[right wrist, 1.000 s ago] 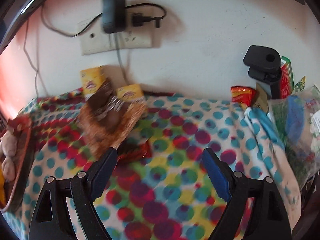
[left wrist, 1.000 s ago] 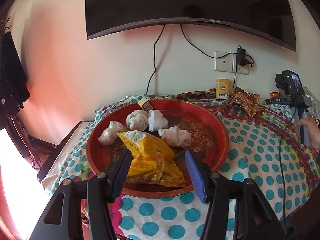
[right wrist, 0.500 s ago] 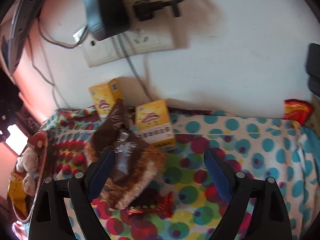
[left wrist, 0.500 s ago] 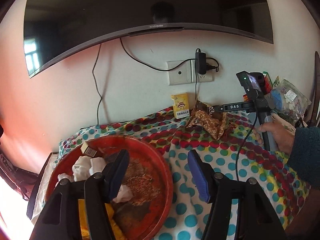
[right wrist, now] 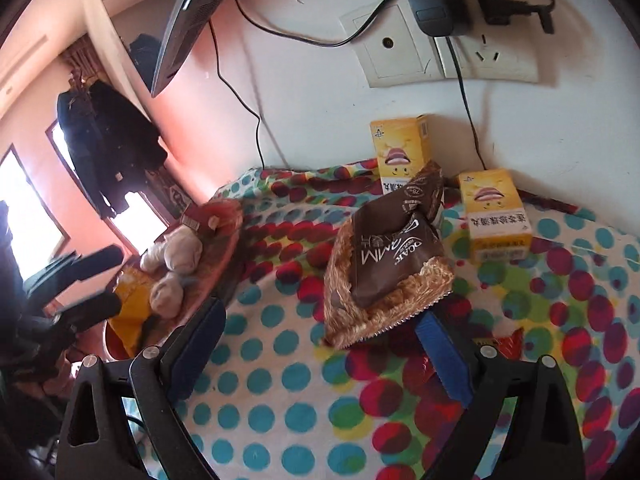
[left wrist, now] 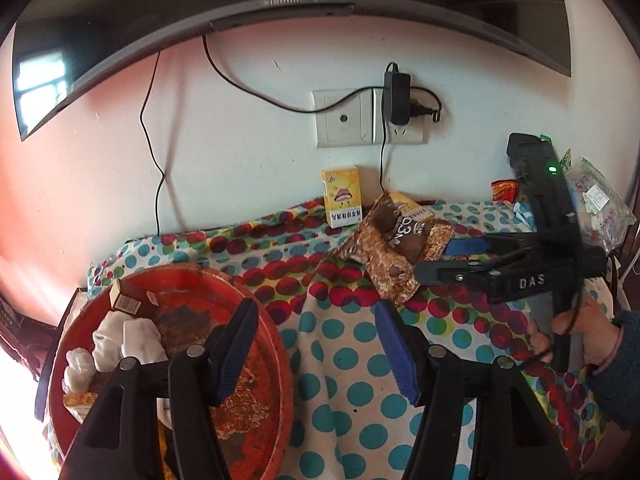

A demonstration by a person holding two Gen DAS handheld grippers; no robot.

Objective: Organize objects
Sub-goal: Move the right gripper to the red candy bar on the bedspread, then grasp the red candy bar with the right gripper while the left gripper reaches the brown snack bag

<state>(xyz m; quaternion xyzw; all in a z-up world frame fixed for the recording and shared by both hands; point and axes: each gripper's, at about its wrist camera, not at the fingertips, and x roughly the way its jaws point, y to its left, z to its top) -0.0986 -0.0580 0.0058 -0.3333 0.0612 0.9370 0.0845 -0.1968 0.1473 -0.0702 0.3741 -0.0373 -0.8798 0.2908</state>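
A brown snack packet lies on the dotted tablecloth near the wall; it also shows in the left wrist view. My right gripper is open, its jaws wide, just short of the packet, and it shows from the side in the left wrist view. My left gripper is open and empty above the right rim of the red tray. The tray holds white wrapped lumps, a yellow packet and a small box.
Two yellow cartons stand against the wall behind the brown packet. A red wrapper lies by my right finger. A wall socket with a plugged adapter and a television hang above. Bagged items sit at far right.
My left gripper has lifted away from the yellow packet and swung right over the tray's rim. My right gripper has moved in and turned left towards the brown packet.
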